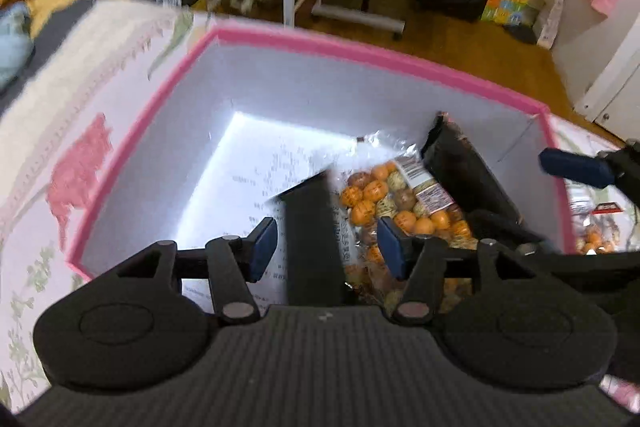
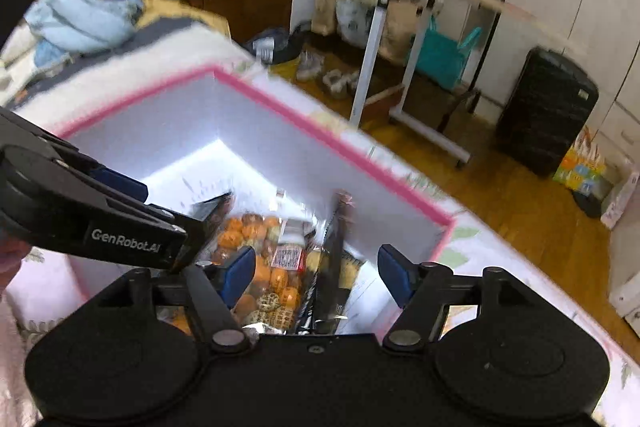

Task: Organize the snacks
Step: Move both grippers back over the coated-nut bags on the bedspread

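A pink-rimmed white box (image 1: 360, 51) sat on a flower-patterned bed cover (image 1: 24, 227), and everything here is placed relative to it. Inside, against its right-hand wall, lay a clear bag of orange and tan snacks (image 1: 384, 203) with a dark packet (image 1: 464, 171) leaning beside it. The left gripper (image 1: 326, 247) hovered over the box's middle, its fingers parted, a dark flat packet (image 1: 310, 235) standing loose between them (the pads did not appear to press it). The right gripper (image 2: 316, 277) hung above the snack bag, fingers wide and empty. More snacks (image 1: 592, 223) waited outside the box's right wall. The risk, as I judged it: the loose packet could tip awkwardly across the bag, or a descending finger could catch the rim and shift the box.
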A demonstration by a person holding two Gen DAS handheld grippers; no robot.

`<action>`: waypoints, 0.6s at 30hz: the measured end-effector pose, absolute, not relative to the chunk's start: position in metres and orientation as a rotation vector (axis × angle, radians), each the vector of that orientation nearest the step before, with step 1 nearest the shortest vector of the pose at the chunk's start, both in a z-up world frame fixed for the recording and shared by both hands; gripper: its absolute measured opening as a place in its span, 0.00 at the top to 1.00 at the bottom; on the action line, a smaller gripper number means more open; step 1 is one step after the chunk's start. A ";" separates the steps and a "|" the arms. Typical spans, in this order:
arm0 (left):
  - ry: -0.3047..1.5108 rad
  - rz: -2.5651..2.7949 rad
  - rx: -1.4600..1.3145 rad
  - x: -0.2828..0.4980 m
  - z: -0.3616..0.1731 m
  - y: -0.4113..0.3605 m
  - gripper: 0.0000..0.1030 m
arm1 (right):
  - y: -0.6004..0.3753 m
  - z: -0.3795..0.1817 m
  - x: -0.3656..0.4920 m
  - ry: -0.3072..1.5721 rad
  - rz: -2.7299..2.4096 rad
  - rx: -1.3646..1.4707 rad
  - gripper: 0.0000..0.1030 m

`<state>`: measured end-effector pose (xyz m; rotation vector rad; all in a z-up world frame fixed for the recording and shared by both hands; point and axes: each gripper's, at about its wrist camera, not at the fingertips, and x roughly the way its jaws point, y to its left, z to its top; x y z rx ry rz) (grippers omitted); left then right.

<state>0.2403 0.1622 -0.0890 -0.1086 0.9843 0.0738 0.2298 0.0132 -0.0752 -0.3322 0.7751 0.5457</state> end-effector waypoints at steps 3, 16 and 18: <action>0.928 0.029 -0.105 0.220 -0.063 0.154 0.47 | -0.020 -0.043 0.220 0.754 0.550 -0.287 0.30; 0.964 -0.323 -0.127 0.158 -0.010 0.045 0.48 | -0.155 0.031 0.217 1.078 0.318 -0.038 0.25; 0.971 -0.334 -0.131 0.152 -0.015 0.025 0.48 | -0.162 0.016 0.217 1.125 0.297 -0.028 0.25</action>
